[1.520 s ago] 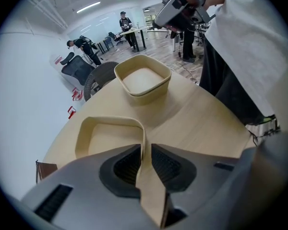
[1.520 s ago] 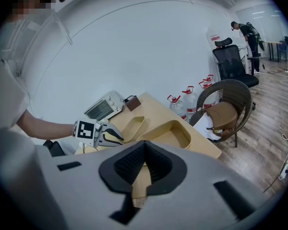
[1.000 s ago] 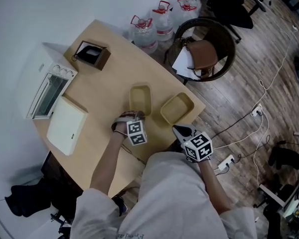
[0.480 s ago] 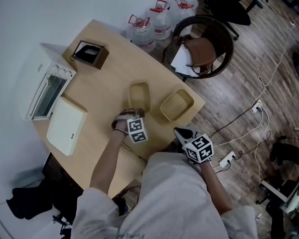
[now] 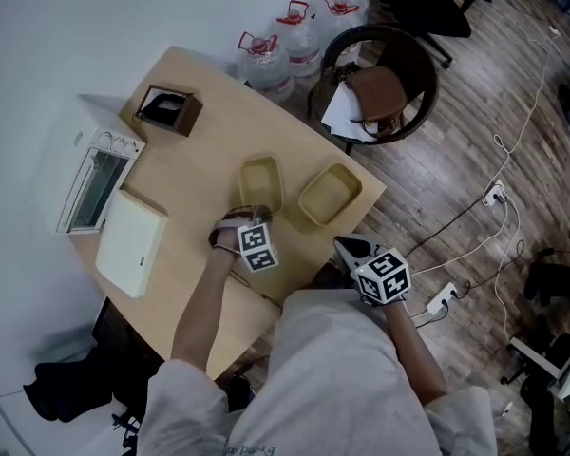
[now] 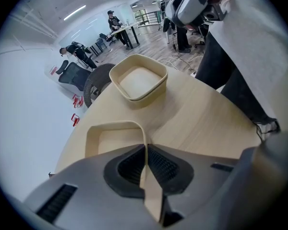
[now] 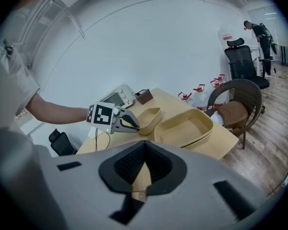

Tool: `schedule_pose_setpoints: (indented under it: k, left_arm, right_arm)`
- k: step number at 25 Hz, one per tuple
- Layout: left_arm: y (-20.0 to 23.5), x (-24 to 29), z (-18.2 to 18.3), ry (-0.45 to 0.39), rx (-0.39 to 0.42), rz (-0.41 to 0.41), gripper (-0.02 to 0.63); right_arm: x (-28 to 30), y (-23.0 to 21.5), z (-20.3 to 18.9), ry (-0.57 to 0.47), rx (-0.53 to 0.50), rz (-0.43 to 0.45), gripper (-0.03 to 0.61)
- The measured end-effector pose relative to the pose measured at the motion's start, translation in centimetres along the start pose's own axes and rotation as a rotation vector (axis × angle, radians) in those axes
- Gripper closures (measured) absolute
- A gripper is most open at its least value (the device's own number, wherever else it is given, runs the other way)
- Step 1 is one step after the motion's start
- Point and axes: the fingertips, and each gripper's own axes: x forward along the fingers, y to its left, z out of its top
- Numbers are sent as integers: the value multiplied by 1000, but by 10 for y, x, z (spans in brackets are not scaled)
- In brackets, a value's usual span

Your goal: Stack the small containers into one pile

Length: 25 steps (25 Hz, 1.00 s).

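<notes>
Your left tongs (image 6: 145,148) are clamped on the rim of the held container (image 6: 113,137). In the left gripper view its thin tan wall runs straight up between the two dark pads, and the tray itself lies just beyond them on the bench (image 6: 201,123). In the head view those tongs (image 5: 242,221) sit at the centre of the frame, at the lower end of that container (image 5: 263,183). Your right tongs (image 7: 144,146) have their pads brought together at the tips with nothing between them. In the head view they (image 5: 347,248) hang right of centre by the bench's (image 5: 190,160) edge, apart from both trays. The second container (image 5: 330,194) stands open side up, just beside the held one and to its right, close to the bench's right corner. In the left gripper view it (image 6: 138,80) lies past the held tray in the upper middle of the frame. In the right gripper view it (image 7: 185,128) fills the middle, with the held container (image 7: 149,119) and the left tongs (image 7: 127,123) to its left. Farther off, a flat white box (image 5: 131,243) lies toward the left of the bench, a white toaster oven (image 5: 95,179) sits above it, and a small brown box (image 5: 169,110) stands near the upper left corner. Beyond the bench, at the top of the frame, stand water bottles (image 5: 294,31) and a round wicker chair (image 5: 380,74).
</notes>
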Motion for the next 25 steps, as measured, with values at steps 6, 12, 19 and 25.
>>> schedule_pose_setpoints:
  k: [6, 12, 19, 25]
  left_arm:
    - [8, -19, 14, -4, 30, 31, 595]
    - [19, -36, 39, -28, 84, 62, 595]
    - [27, -50, 70, -76, 170, 86, 595]
    - [17, -47, 98, -111, 280, 55, 595]
  right_arm:
    - [-13, -4, 2, -28, 29, -4, 572]
    - [-23, -6, 4, -43, 29, -1, 572]
    - [-34, -14, 11, -79, 39, -21, 572]
    - [-45, -24, 12, -95, 62, -51, 572]
